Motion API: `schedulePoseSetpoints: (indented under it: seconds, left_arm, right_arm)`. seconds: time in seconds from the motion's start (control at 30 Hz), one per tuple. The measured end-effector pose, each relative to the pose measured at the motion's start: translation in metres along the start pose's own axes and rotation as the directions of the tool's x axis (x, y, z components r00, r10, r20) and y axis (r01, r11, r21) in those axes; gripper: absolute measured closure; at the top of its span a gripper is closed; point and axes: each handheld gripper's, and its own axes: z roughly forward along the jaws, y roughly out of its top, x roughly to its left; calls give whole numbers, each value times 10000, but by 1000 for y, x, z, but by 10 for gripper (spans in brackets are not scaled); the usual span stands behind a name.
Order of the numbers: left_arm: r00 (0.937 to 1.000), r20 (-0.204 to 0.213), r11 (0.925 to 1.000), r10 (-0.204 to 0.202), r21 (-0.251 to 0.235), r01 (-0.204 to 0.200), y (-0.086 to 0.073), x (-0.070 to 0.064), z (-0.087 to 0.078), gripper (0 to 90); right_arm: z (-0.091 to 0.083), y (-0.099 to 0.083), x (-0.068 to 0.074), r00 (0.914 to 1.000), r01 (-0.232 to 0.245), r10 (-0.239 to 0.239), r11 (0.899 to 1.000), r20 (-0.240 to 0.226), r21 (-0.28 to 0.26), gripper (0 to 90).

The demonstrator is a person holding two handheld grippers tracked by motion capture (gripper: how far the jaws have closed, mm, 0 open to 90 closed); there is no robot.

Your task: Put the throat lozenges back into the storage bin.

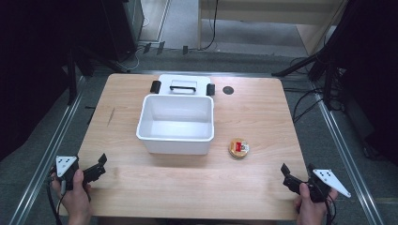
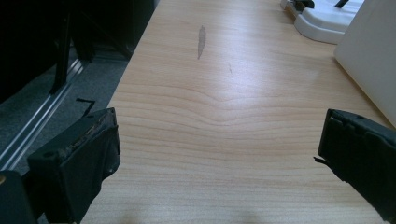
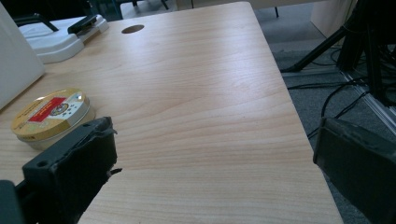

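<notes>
Tin is the thing nearest the right tool: a low, round, gold-lidded can with a red label, lying flat on the surface, just right of the white bin and apart from it. In the right gripper view the tin sits just beyond the left jaw, not between the jaws.

Both tools are released. The right one's jaws stand wide apart with bare wood between them, and the left tool rests near the front left corner, also spread and gripping nothing.

Judging by its look, the tin is stiff metal, light, and smooth on lid and wall, so it is likely to slide on the wood if nudged from one side and could slip from a weak pinch. It seems unlikely to break, though a thin wall could dent under a hard squeeze. The best hold is probably across its width, one jaw on each side of the short wall, low enough to catch below the lid's edge; the wide opening looks ample for that. Coming in level with the surface suits its shallow height.

The bin stands open, its lid lying flat behind it, so a drop from above looks unobstructed.
</notes>
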Motion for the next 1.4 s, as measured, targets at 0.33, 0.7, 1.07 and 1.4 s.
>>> schedulePoseSetpoints:
  seconds: [0.33,0.7,1.07,1.4]
  left_arm:
    - [9967,-124,9963,798,338,-793,0,-11,2,0]
    - [9914,90,9902,1307,487,-1309,-1,-13,2,0]
    - [9822,238,9786,1864,836,-1878,-1,-19,5,0]
    - [9710,542,9655,2328,1068,-2375,-1,-24,6,0]
  right_arm:
    - [0,9,14,9897,467,-300,9920,-1402,1173,88]
    - [10,40,44,9682,1922,-1288,9317,-2146,3081,102]
    - [40,66,79,9055,4165,-2709,7142,-3265,5626,120]
    - [87,80,118,8477,5283,-3096,4191,-4308,7384,52]
